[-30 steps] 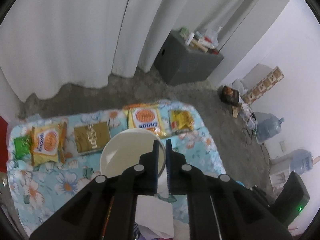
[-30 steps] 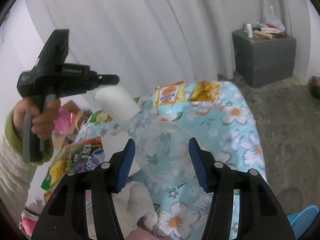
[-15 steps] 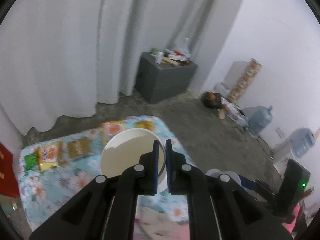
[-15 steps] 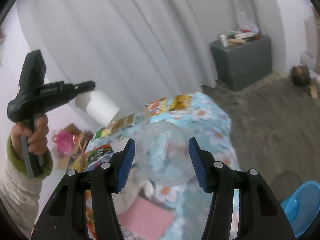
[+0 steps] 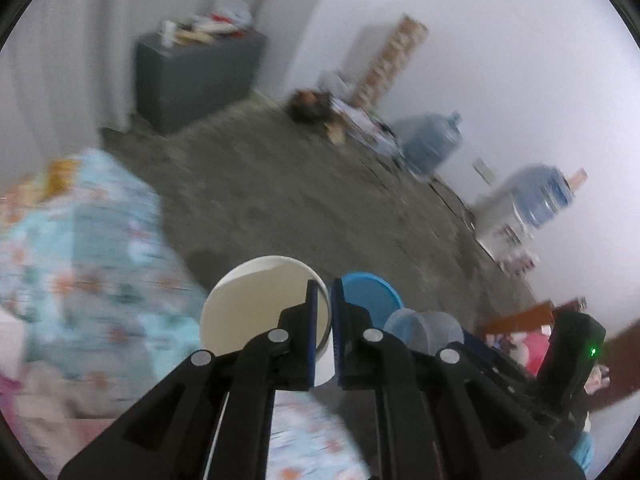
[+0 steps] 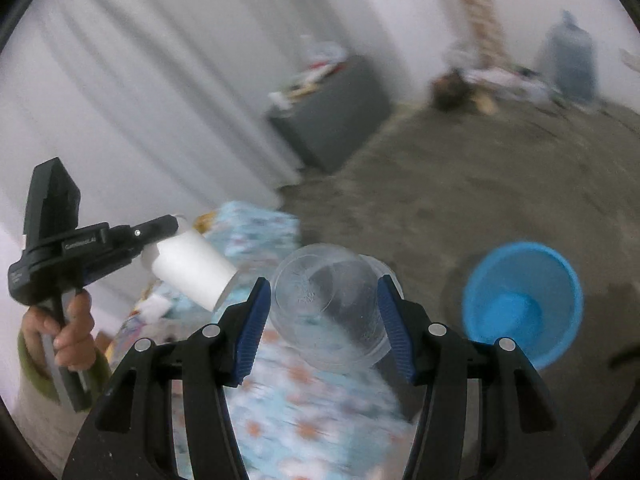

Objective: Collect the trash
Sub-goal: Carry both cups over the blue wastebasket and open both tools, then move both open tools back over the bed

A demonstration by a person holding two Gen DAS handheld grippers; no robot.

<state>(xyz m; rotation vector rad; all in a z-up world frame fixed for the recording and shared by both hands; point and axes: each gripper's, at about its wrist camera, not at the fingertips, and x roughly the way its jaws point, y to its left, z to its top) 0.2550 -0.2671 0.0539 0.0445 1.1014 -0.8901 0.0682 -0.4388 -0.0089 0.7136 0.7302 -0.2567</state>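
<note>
while both views smear with blur, the left gripper (image 5: 323,328) has its jaws pinched nearly together on the rim of a white paper cup (image 5: 256,304), held out above the edge of the flowered table (image 5: 80,248). the right gripper (image 6: 324,320) has its jaws about half spread, clamped on either side of a clear plastic cup (image 6: 328,308). on the grey floor (image 6: 460,184) just to its right sits a blue bin (image 6: 520,300).

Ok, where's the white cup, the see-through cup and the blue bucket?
white cup (image 5: 256,304), left wrist view, on its inside wall.
see-through cup (image 6: 328,304), right wrist view, on its clear inside.
blue bucket (image 6: 520,304), right wrist view, on its inside bottom.
</note>
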